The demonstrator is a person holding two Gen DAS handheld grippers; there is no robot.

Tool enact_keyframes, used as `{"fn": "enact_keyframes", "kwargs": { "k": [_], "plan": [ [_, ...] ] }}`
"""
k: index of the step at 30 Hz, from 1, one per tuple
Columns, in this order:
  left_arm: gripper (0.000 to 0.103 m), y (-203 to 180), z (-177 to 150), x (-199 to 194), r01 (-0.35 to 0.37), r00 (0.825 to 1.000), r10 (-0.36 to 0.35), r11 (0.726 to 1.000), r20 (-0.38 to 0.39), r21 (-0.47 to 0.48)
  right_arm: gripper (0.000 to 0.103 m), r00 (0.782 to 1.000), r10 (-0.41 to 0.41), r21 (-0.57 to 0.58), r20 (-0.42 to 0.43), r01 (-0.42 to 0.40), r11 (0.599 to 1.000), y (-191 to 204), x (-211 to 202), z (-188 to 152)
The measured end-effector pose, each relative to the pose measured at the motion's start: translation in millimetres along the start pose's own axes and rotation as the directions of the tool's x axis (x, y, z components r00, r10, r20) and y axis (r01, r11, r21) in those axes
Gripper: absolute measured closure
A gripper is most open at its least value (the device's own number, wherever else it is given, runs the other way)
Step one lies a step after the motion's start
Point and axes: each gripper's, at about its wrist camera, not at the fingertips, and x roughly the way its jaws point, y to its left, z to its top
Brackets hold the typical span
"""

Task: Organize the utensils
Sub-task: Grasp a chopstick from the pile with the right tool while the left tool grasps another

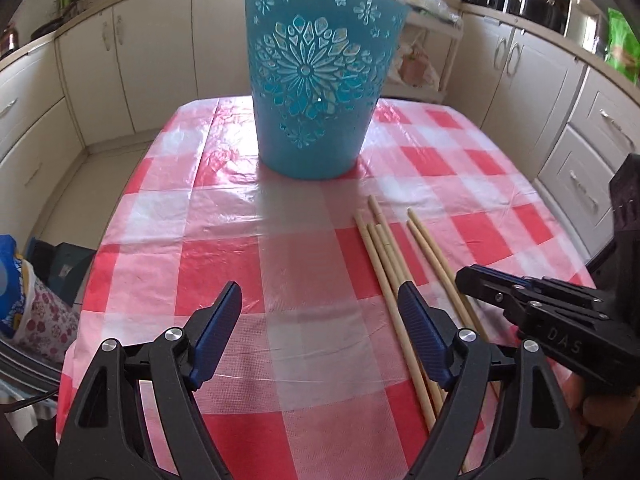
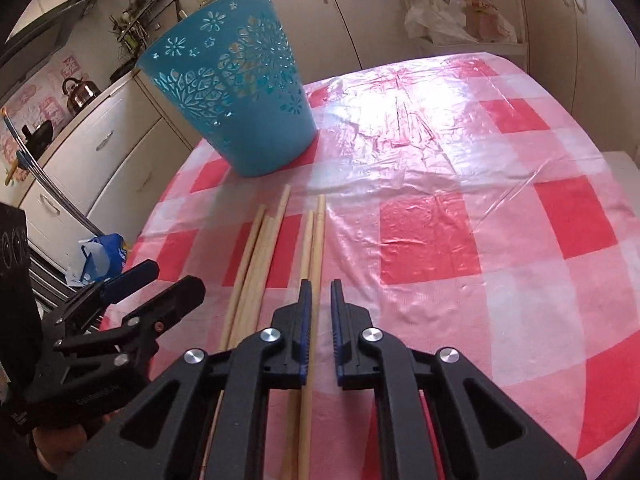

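Observation:
Several long wooden sticks (image 1: 384,248) lie side by side on the red-and-white checked tablecloth (image 1: 224,264); they also show in the right wrist view (image 2: 276,224). A tall blue cut-out bucket (image 1: 320,80) stands upright at the far side of the table, also in the right wrist view (image 2: 236,96). My left gripper (image 1: 320,304) is open and empty, just left of the sticks. My right gripper (image 2: 320,292) hovers over the two rightmost sticks with its jaws narrowly apart and one stick (image 2: 318,240) running between them. The right gripper also shows in the left wrist view (image 1: 476,276).
Cream kitchen cabinets (image 1: 152,56) ring the table. A kettle (image 2: 80,92) sits on the counter at left. Bags (image 1: 24,304) lie on the floor left of the table. A white shelf with plastic bags (image 2: 452,16) stands behind the table.

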Motion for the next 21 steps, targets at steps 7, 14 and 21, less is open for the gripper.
{"fn": "enact_keyframes", "kwargs": {
  "k": [7, 14, 21],
  "plan": [
    [0.026, -13.5, 3.9, 16.8, -0.058, 0.995, 0.063, 0.996, -0.076, 0.069, 0.096, 0.992, -0.121, -0.188, -0.018, 0.116, 0.975, 25.5, 8.7, 2.4],
    [0.028, -7.9, 5.9, 21.1, -0.109, 0.989, 0.114, 0.992, -0.097, 0.059, 0.097, 0.993, -0.096, -0.218, -0.067, 0.08, 0.973, 16.0, 1.1, 1.1],
    [0.035, -15.4, 19.7, 21.8, -0.06, 0.993, 0.065, 0.997, -0.101, 0.048, 0.097, 0.993, -0.103, -0.239, -0.055, 0.087, 0.967, 17.8, 1.0, 1.4]
  ]
}}
